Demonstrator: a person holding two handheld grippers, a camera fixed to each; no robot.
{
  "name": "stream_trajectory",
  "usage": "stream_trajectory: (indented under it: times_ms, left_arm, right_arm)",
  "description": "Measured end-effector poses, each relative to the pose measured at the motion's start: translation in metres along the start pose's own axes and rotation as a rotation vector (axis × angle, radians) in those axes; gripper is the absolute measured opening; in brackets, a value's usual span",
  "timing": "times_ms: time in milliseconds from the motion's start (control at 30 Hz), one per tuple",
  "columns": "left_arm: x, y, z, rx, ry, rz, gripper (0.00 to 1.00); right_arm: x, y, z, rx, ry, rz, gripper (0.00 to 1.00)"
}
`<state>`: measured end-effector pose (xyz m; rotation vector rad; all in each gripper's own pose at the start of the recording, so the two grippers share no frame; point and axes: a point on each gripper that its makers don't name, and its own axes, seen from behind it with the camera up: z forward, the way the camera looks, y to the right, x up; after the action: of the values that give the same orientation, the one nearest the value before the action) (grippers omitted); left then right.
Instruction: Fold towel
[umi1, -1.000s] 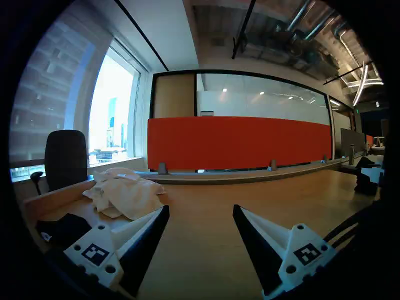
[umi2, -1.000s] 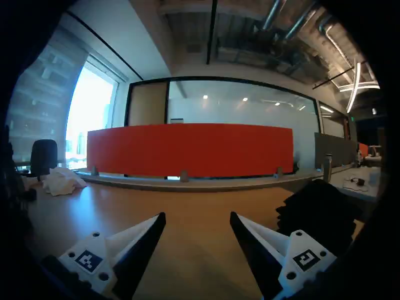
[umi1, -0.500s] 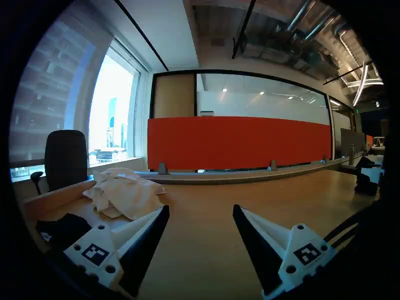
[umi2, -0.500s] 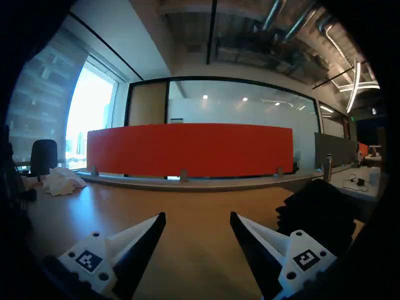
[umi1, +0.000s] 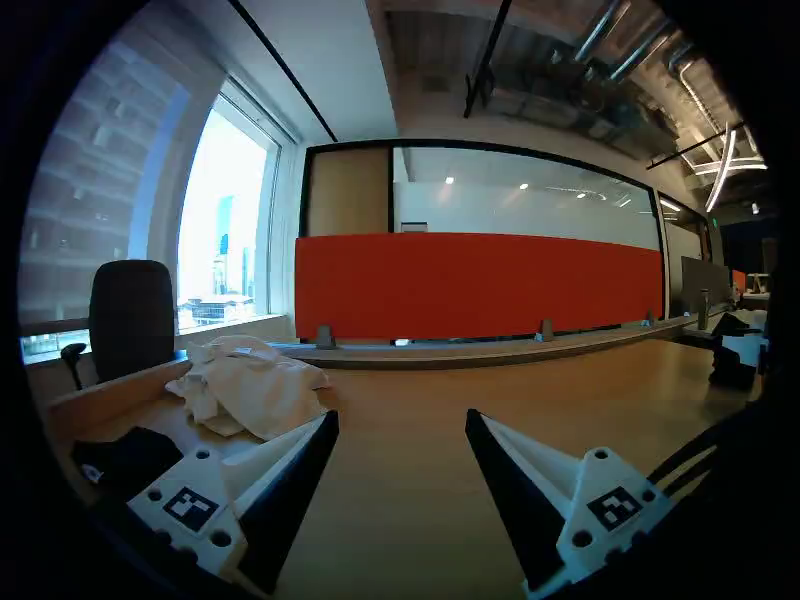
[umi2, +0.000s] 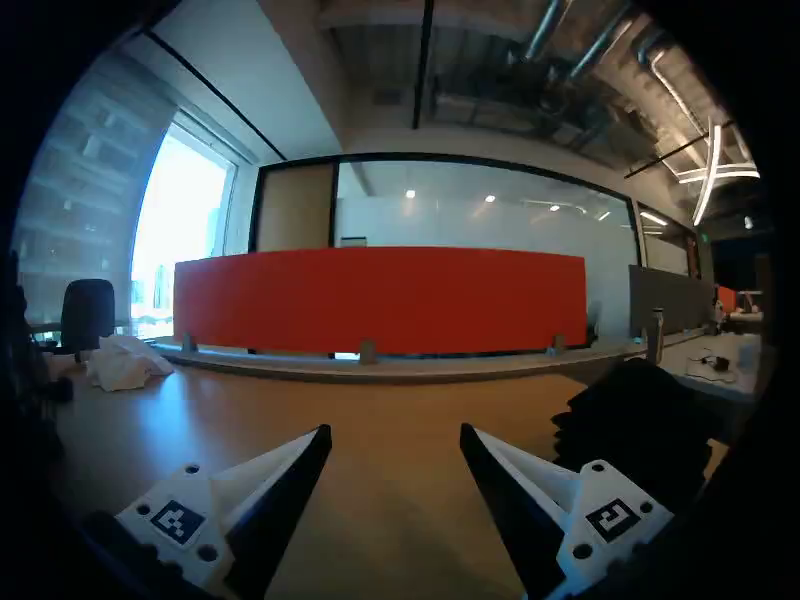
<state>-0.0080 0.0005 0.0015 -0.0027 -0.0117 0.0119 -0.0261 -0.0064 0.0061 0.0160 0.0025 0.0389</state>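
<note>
On the wooden tabletop (umi1: 560, 385), off to the left of our left gripper (umi1: 401, 413), the towel (umi1: 250, 385) lies in a crumpled heap near the window side. Both the left gripper and our right gripper (umi2: 395, 428) hover low with their fingers (umi1: 270, 470) spread wide and holding nothing.

We judge the main risk to be a blind pinch. The heap hides its corners, so closing on any fold would likely lift a knot rather than a clean edge. The tabletop looks slick, so the cloth may slide ahead of a finger instead of being caught. A dark cloth (umi1: 125, 460) sits just beside the left gripper and could be snagged along with the towel. The right gripper is well apart from the towel, and a black stack (umi2: 635, 430) near its right finger could be knocked as it swings across.

The towel looks thin, soft and cream-coloured, and deeply wrinkled. The tabletop is smooth, warm-toned wood with a slight sheen. The fingers are white tapering wedges with black inner faces.
</note>
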Motion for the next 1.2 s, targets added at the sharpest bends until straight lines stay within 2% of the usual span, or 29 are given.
stream_trajectory:
  times_ms: [1200]
  left_arm:
    - [-0.0024, 0.0007, 0.0012, 0.000, 0.000, -0.001, 0.94]
  right_arm:
    - [0.0000, -0.0006, 0.0002, 0.000, 0.000, 0.000, 0.99]
